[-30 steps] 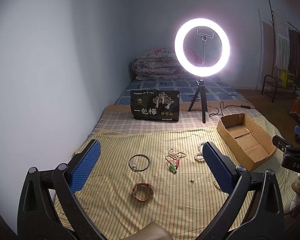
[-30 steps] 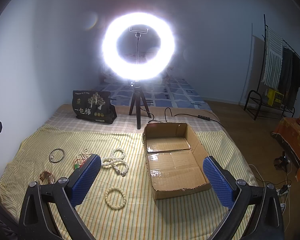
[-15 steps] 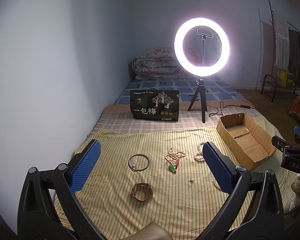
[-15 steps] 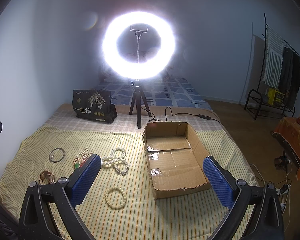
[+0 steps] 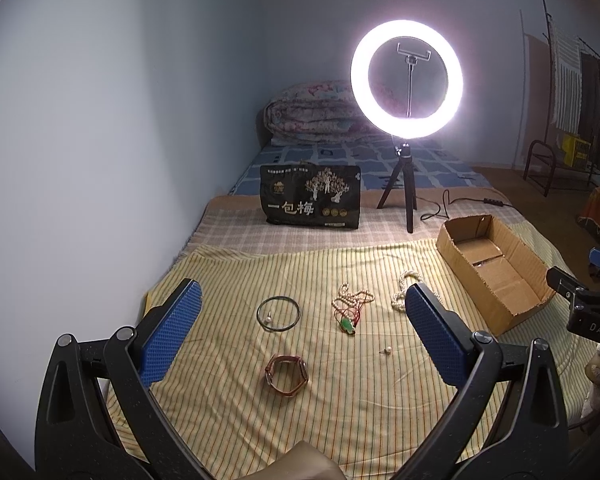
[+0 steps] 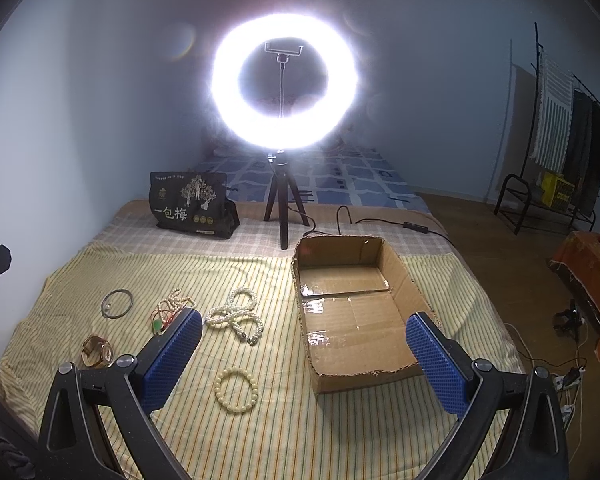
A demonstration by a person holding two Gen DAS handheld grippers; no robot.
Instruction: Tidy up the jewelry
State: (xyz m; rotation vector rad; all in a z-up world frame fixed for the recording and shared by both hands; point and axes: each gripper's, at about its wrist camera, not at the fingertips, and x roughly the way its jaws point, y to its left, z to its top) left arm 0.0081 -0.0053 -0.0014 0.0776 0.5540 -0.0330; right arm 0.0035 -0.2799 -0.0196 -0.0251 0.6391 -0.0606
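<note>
Both grippers spread wide, holding nothing, above striped bedspread point(image 6: 340, 440). Right gripper point(image 6: 304, 360) nearer bead bracelet point(image 6: 236, 390), which lies flat between its fingers, nearer left one. Empty cardboard box point(image 6: 400, 272) just right of bracelet. Left gripper point(image 5: 300, 338) over watch point(image 5: 286, 374).

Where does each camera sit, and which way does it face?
Left wrist: on the left gripper, above the striped cloth, facing watch and ring light; open jaws show, right gripper at the edge.
Right wrist: on the right gripper, facing the cardboard box; open jaws show.
Shared: box, ring light, pearl necklace.
</note>
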